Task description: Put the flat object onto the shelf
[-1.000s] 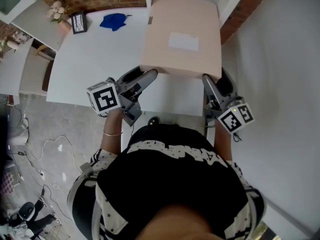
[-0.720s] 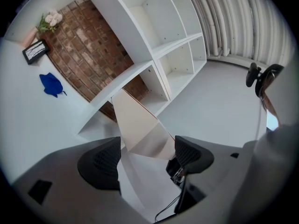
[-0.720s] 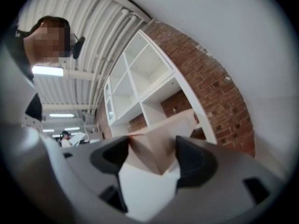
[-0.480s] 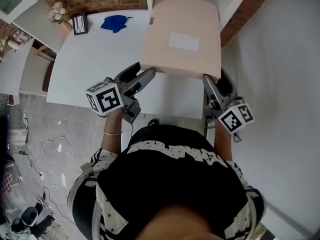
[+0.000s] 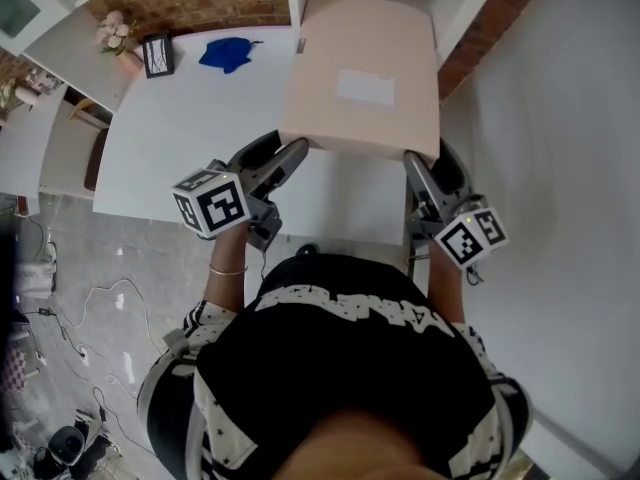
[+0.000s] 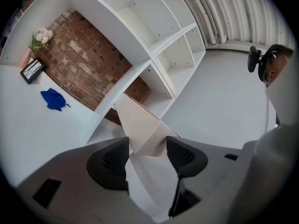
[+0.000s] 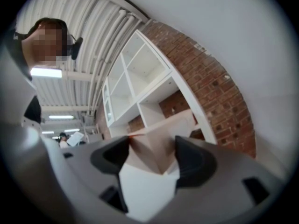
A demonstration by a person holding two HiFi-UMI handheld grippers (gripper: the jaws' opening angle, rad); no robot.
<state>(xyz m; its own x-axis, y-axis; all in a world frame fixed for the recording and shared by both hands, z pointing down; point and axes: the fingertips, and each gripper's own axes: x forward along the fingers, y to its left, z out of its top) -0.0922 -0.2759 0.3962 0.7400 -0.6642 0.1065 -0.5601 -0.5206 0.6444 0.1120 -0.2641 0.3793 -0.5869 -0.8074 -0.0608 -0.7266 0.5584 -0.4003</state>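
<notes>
A white bench (image 5: 180, 118) ran up to a white shelf (image 6: 154, 41) that stood against a brick wall (image 6: 79, 64). The flat object (image 5: 365, 78), a pale beige slab with a white label (image 5: 365, 87), lay straight ahead of both hands. Its far end was at the shelf's opening and its two near corners reached back between the jaws. The left hand-held gripper (image 6: 147, 150) had just been closing, and its pads looked pressed on the near-left corner at a middling width. The right hand-held gripper (image 7: 152, 155) stood wide, with the near-right corner between its pads but no clear squeeze on it. Well off to the left of the left hand-held gripper sat a blue cloth (image 5: 228, 45) and a small framed picture (image 5: 157, 50). The likely trouble was an uneven hold. Lifted with only one corner clamped, the slab could swing round or slide out. Held so close to its corners it could also tip, and its far edge might catch on the shelf's upright or lip instead of sliding in.
</notes>
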